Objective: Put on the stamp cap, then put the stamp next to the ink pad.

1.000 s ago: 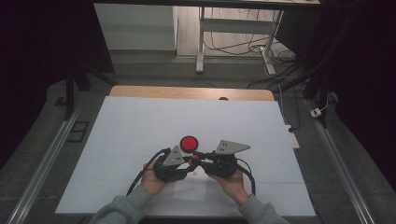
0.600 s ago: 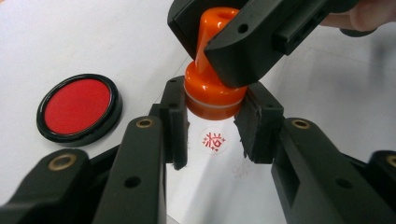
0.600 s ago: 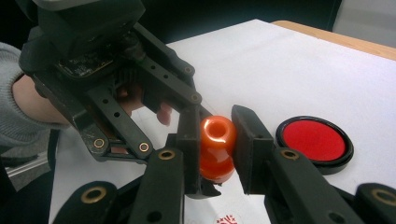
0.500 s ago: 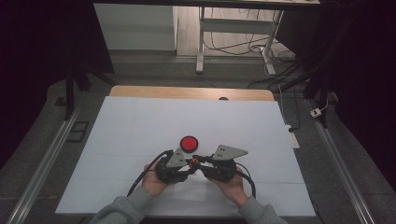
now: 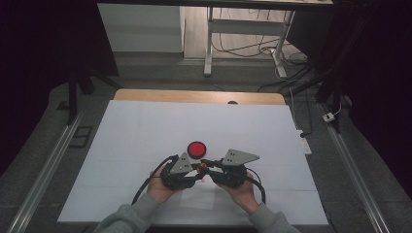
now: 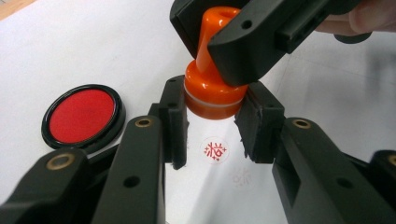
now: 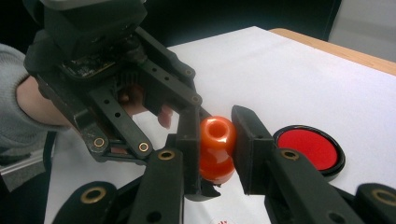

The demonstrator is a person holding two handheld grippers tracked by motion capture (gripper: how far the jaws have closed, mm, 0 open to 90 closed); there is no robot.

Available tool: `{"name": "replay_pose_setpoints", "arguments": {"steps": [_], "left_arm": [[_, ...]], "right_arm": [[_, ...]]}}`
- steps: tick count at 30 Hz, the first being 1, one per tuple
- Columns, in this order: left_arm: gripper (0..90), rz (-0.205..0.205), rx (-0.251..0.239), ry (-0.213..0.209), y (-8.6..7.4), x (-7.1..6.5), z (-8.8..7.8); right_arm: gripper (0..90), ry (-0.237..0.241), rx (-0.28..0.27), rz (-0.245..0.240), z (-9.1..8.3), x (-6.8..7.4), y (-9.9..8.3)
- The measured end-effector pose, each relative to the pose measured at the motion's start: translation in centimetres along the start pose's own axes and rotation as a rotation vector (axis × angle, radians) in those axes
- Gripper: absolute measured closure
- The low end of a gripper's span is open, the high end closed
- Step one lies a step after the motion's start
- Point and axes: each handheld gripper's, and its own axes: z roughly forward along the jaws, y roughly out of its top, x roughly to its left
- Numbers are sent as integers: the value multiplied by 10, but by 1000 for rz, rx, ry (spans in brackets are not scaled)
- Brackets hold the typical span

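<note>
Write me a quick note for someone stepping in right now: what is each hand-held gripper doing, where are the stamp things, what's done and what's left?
Left hand-held gripper: shut on the wide base of the orange plastic stamp.
Right hand-held gripper: shut on the same stamp's narrow handle.
The stamp hangs just above the white paper sheet. The round black-rimmed red ink pad lies open just beyond the grippers.
Done: one crisp red stamp mark directly under the stamp, plus a fainter one beside it.
Left: probably re-ink or set the stamp down.

Orange stamp (image 6: 212,91) upright above its red imprint (image 6: 214,150)
</note>
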Motion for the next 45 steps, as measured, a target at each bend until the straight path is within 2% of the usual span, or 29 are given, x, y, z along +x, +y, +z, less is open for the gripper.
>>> {"name": "replay_pose_setpoints", "arguments": {"steps": [6, 10, 12, 16, 20, 27, 45], "left_arm": [[626, -18, -3, -9, -4, 2, 5], [564, -20, 0, -8, -3, 2, 6], [562, -25, 2, -4, -4, 2, 6], [479, -37, 18, -12, -5, 3, 8], [381, -54, 27, -2, -6, 6, 6], [295, -64, 52, 0, -15, 11, -12], [272, -147, 21, 61, -44, 32, -68]], "right_arm": [[727, -4, 22, 4, 2, -2, -3], [727, 2, 22, 1, 5, 0, -3], [727, 3, 28, 0, 5, 0, -3], [727, -2, 28, 4, 5, 0, -4], [727, -8, 23, 0, 4, -2, -3], [727, -45, 8, 14, -2, -10, -2], [727, -118, -13, 47, -14, -30, -1]]}}
